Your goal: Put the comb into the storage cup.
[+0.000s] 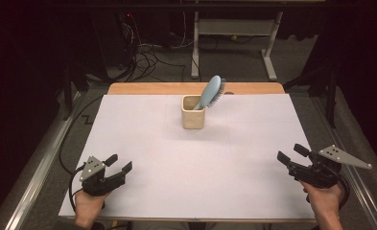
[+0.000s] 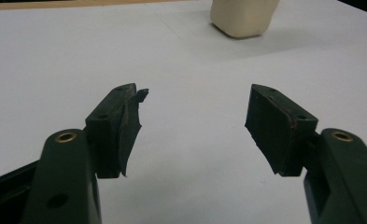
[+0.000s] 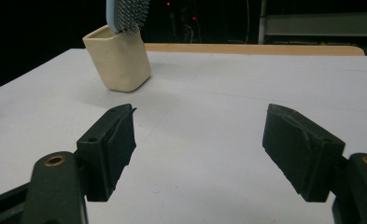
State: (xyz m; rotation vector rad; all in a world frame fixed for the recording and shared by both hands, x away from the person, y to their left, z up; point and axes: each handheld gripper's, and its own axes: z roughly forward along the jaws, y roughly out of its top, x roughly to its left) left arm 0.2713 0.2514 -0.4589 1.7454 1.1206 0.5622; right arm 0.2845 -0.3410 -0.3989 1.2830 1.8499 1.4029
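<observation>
Brush [image 1: 210, 93] stands handle-down in the cup [image 1: 193, 118], near the table's [image 1: 143, 143] far edge, about mid-width. Long axis tilts up and to the right in the high view; bristles face right and down. Right gripper view catches the bristle head [image 3: 130, 14] above the cup rim; left gripper view cuts the cup [image 2: 243, 18] off at the top. Left gripper [image 1: 120, 163] at the near-left corner, right gripper [image 1: 291, 153] near the right edge, both gaping wide with nothing between the jaws.
</observation>
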